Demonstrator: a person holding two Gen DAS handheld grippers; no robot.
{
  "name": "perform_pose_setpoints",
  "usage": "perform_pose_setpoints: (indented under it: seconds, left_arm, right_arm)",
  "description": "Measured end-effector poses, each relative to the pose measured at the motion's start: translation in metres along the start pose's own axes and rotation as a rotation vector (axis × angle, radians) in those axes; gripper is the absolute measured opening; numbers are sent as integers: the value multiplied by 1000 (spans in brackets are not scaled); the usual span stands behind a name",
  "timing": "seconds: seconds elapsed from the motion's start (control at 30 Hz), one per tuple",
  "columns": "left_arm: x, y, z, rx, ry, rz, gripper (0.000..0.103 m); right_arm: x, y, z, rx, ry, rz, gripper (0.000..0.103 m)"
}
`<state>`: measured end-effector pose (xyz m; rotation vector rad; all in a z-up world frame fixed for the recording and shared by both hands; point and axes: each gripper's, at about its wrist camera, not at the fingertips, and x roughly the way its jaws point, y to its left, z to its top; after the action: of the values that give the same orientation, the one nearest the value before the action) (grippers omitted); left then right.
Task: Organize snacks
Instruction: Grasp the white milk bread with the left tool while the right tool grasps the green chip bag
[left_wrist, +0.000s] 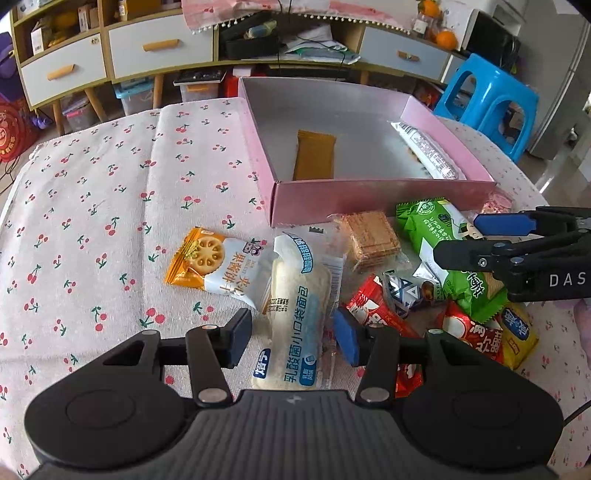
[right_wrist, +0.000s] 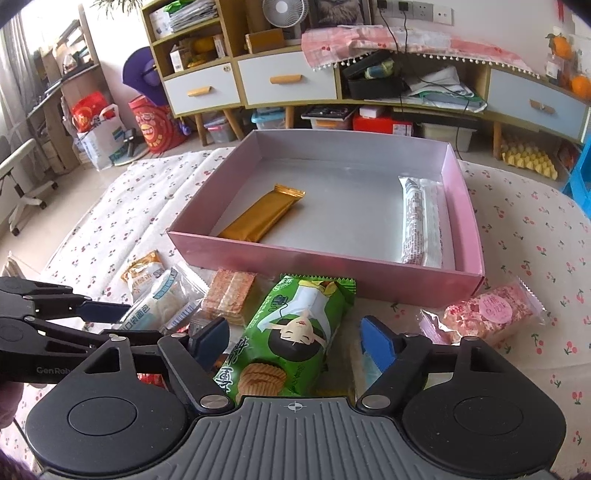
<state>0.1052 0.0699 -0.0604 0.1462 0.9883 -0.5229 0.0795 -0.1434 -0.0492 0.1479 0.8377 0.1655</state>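
Observation:
A white bread packet (left_wrist: 295, 314) lies on the cherry-print cloth between the fingers of my left gripper (left_wrist: 293, 336). The jaws straddle it with slim gaps at the sides, so the gripper is open. My right gripper (right_wrist: 293, 341) is open around a green biscuit packet (right_wrist: 295, 332), its pads standing clear of both sides. From the left wrist view it (left_wrist: 456, 239) reaches in from the right over the same green packet (left_wrist: 428, 225). Behind the pile stands a pink box (right_wrist: 295, 266) holding a gold bar (right_wrist: 264, 218) and a long white packet (right_wrist: 417, 221).
Loose snacks crowd the box's near side: an orange-white cracker packet (left_wrist: 210, 262), clear-wrapped crackers (left_wrist: 373, 236), red packets (left_wrist: 376, 310), a yellow packet (left_wrist: 519, 336) and a pink snack (right_wrist: 491, 314). A blue stool (left_wrist: 491, 99) and cabinets stand beyond the table.

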Motion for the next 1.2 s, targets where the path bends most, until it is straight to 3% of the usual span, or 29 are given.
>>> perform_pose_setpoints:
  seconds: [0.3,0.4,0.63,1.2]
  left_arm:
    - [1,-6,0,-24,4,41,43]
    - [1,-9,0,-29,8,49,37]
    - [-1,-10,2,-84,17,62,26]
    - [-14,6,-3,-306,61,15,17]
  right_arm:
    - [5,0,1,0,23,10,66]
    - [6,1,0,-5,25,20,58]
    - [4,0,2,8,32,19,49]
    - [-6,-35,16,240,107,137,45]
